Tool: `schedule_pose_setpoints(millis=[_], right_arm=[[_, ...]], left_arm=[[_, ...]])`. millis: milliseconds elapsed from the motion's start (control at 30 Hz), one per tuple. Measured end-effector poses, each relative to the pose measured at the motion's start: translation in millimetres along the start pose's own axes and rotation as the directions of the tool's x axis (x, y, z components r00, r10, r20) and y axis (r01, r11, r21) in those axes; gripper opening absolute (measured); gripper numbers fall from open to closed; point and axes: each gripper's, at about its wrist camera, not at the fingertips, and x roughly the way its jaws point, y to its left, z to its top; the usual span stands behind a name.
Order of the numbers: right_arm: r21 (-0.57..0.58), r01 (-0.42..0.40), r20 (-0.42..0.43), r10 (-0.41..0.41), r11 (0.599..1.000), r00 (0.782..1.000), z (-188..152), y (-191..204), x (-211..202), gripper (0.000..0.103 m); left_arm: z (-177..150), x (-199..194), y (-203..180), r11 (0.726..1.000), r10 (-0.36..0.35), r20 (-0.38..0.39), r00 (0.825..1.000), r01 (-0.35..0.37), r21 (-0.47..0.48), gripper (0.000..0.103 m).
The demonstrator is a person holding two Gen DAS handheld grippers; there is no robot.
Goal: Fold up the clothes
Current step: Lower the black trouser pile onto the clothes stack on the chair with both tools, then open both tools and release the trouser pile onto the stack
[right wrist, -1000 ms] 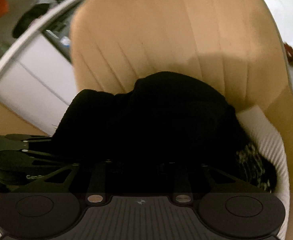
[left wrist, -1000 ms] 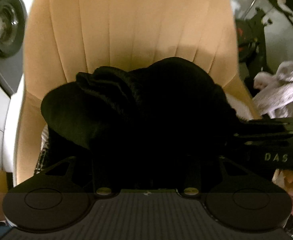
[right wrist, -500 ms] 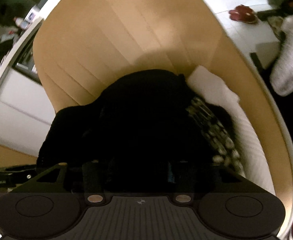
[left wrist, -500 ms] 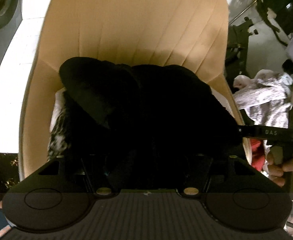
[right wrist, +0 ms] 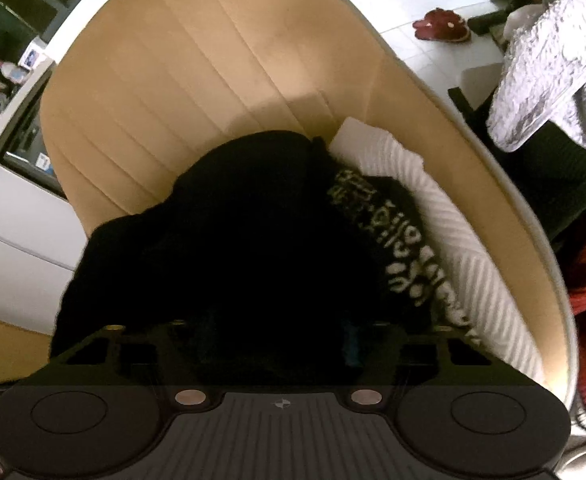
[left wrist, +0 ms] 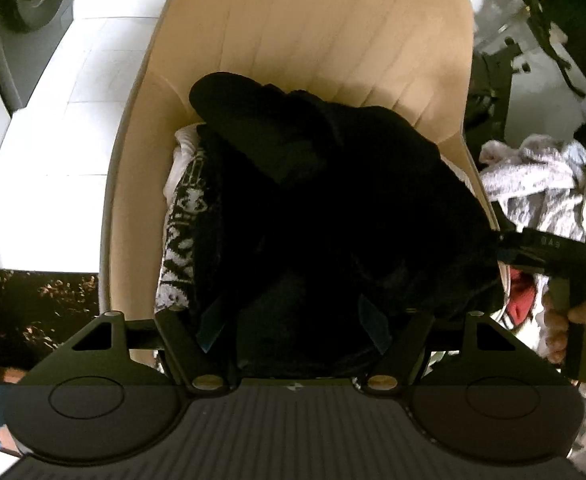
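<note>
My left gripper [left wrist: 293,322] stands spread wide, fingers [left wrist: 213,324] flanking the black garment [left wrist: 333,216] heaped at frame centre on the tan chair [left wrist: 313,40]. My right gripper [right wrist: 277,336] meets the same garment at lower centre; its opening is lost in darkness, so I cannot tell.

Dim, fisheye-warped, blown-out floor glare

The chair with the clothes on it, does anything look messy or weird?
Yes. The black garment sits bunched on the tan chair, not flat, over a patterned piece and a white one.
</note>
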Motion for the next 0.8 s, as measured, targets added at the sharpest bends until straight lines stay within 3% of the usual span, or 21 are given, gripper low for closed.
schedule_pose_setpoints(millis=[33,100,133,200,233,300,500,633,800], right_arm=[[-0.008,0.004,0.006,-0.004,1.0,1.0,0.2,3.1,-2.2,0.028],[-0.024,0.004,0.023,-0.003,1.0,1.0,0.5,9.2,-8.4,0.022],[-0.03,-0.002,0.041,0.003,1.0,0.999,1.4,12.6,-15.2,0.02],[-0.042,-0.007,0.079,0.01,0.999,0.997,3.0,17.7,-27.3,0.018],[-0.047,-0.006,0.1,0.011,0.999,0.995,3.8,20.0,-33.5,0.016],[-0.056,0.007,0.125,0.0,0.998,0.992,2.7,21.8,-40.8,0.015],[-0.035,0.082,0.115,-0.078,0.996,0.99,-13.6,10.8,-31.8,0.015],[-0.02,0.122,0.105,-0.119,0.992,0.987,-22.8,1.6,-18.1,0.015],[-0.063,0.149,0.107,-0.141,0.987,0.984,-23.3,0.9,-12.3,0.016]], left_arm=[[0.6,1.0,-0.1,1.0,-0.004,0.004,1.0,0.004,-0.006,0.069],[2.3,2.4,-2.2,1.0,0.002,0.01,1.0,-0.002,-0.007,0.062],[3.3,3.0,-3.4,1.0,0.011,0.01,1.0,-0.011,-0.004,0.051],[3.0,1.9,-3.3,1.0,0.029,0.008,1.0,-0.029,0.005,0.042],[2.5,0.2,-2.2,1.0,0.023,0.011,1.0,-0.023,-0.002,0.031],[1.0,-5.4,-0.3,1.0,-0.001,0.027,1.0,0.002,-0.026,0.022],[-19.8,-19.7,-9.4,0.996,0.024,0.089,0.996,-0.016,-0.086,0.017],[-34.3,-10.7,6.8,0.978,0.051,0.081,0.995,-0.033,-0.207,0.017],[-35.1,-4.0,20.6,0.961,0.041,0.066,0.997,-0.021,-0.275,0.019]])
